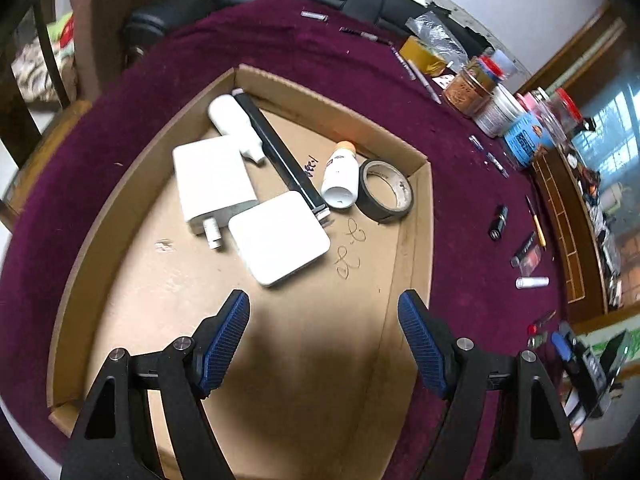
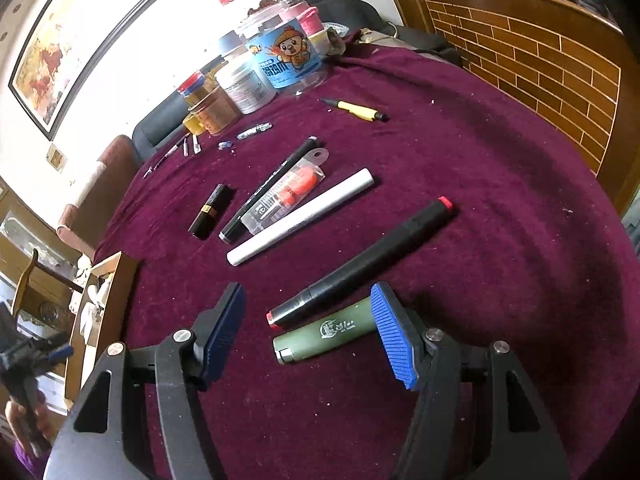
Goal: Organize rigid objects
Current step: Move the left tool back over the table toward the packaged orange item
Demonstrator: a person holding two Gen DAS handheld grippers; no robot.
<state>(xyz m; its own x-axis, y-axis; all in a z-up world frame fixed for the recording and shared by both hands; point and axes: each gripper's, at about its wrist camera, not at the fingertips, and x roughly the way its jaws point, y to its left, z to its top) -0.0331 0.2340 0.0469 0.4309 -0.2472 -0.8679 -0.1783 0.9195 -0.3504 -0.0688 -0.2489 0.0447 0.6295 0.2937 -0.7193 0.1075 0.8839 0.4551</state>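
A shallow cardboard tray sits on the maroon cloth, holding two white boxes, two white bottles, one black bar and one tape roll at two o'clock. The left gripper hangs over it, jaws apart, empty. The right gripper, jaws apart, brackets a green lighter; its right pad is at the lighter's end, contact unclear.

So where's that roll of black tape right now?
In the left wrist view, the black tape roll lies inside the cardboard box, near its right wall, beside the white bottle.
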